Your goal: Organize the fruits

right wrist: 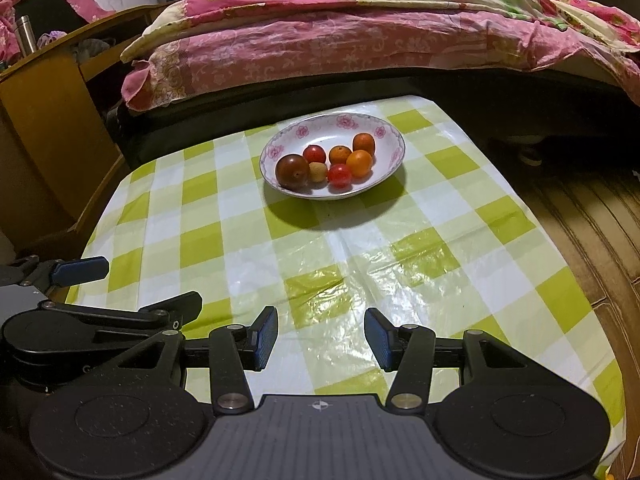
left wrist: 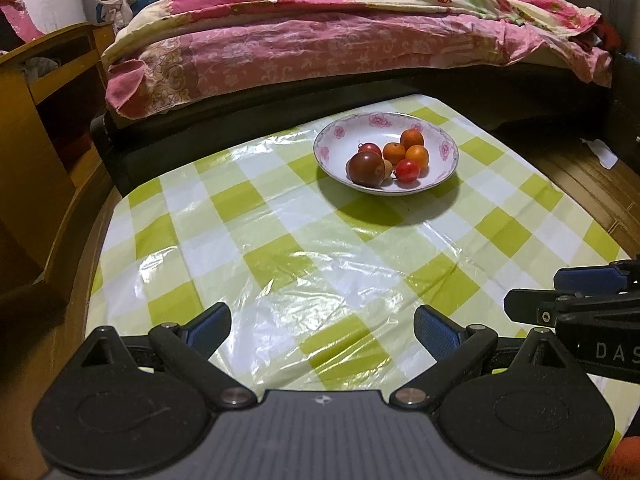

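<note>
Both grippers hung low over the near end of the green-and-white checked plastic tablecloth (left wrist: 280, 240), well short of the fruit. The left gripper (left wrist: 322, 330) had its jaws spread wide with nothing between them; the right gripper (right wrist: 320, 338) was also parted and empty, with a narrower gap.

All visible fruit sat in the white shallow ceramic bowl with pink flower rim (left wrist: 360, 122) at the far middle of the table: a large dark brown-red round fruit (left wrist: 365, 168), two small red round fruits (left wrist: 407, 171), three small orange citrus fruits (left wrist: 417, 156) and a small pale tan fruit (right wrist: 318, 171) tucked beside the dark one. Judging by that, the task looked done or nearly done.

If another pick was needed, best to come down from above on an outer fruit, jaws wide enough to clear the neighbours, close gently; the pieces touched and would likely roll.

The right wrist view showed the tan fruit clearly; the left view showed only a sliver of it behind the dark fruit. The left view showed an orange-red blob (left wrist: 624, 456) at its bottom right corner, too cropped to identify, possibly a stray fruit; the right view didn't show it. The right view also caught a steel flask (right wrist: 25, 34) on the wooden cabinet (right wrist: 48, 120). A bed with pink floral quilt (left wrist: 320, 40) sat behind the table.
</note>
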A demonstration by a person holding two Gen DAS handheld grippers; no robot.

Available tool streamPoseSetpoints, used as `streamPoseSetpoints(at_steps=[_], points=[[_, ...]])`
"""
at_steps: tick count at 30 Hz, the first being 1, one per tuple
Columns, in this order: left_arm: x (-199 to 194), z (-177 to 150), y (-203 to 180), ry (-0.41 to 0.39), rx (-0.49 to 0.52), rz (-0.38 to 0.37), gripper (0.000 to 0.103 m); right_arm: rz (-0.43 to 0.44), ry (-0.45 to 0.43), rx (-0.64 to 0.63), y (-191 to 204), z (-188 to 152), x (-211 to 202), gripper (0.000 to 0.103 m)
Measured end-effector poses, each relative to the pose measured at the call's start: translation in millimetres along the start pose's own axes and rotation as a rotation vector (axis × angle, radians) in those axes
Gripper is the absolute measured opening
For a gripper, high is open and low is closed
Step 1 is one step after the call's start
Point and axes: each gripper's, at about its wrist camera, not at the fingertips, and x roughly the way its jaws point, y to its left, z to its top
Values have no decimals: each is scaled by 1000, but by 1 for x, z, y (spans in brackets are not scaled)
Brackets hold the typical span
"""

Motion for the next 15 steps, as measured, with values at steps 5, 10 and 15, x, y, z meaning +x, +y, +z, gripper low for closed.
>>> streamPoseSetpoints(at_steps=[5, 10, 15], points=[[-6, -7, -1, -3, 1, 12, 103, 0, 8, -4, 2, -5, -3, 46], [-12, -11, -2, -12, 7, 22, 103, 2, 13, -8, 5, -11, -6, 46], [-14, -15, -1, -12, 6, 24, 103, 6, 13, -8, 6, -15, -10, 46]])
